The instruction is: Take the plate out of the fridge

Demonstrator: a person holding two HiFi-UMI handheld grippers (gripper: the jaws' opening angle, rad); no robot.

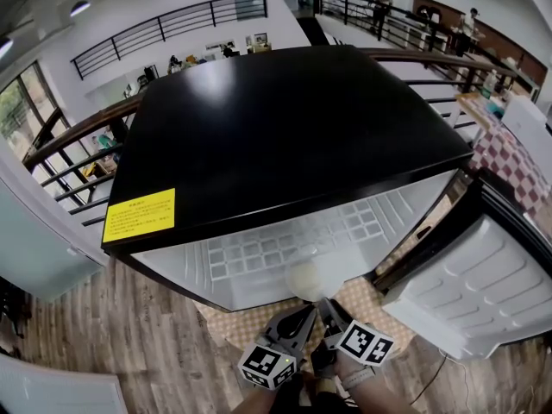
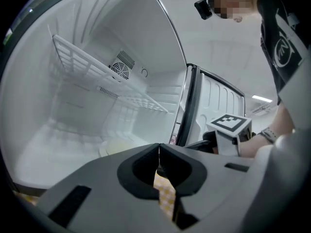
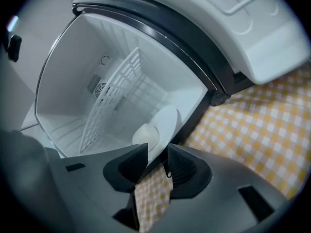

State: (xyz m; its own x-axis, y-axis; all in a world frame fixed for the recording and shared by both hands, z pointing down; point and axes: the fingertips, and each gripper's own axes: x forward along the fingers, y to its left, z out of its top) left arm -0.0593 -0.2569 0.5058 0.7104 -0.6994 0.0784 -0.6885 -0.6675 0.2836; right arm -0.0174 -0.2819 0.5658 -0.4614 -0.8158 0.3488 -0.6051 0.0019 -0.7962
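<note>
One view shows right tongs [image 3: 157, 148] clamping plate [image 3: 167, 121].

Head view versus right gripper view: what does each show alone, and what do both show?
Only the head view: the fridge's black top with its yellow sticker, and the railing behind. Only the right gripper view: the fan vent on the back wall, and the right gripper with jaws closed on the rim of the plate. Both: the plate at the fridge's front edge, the wire shelf, the open door, the checked cloth.
</note>
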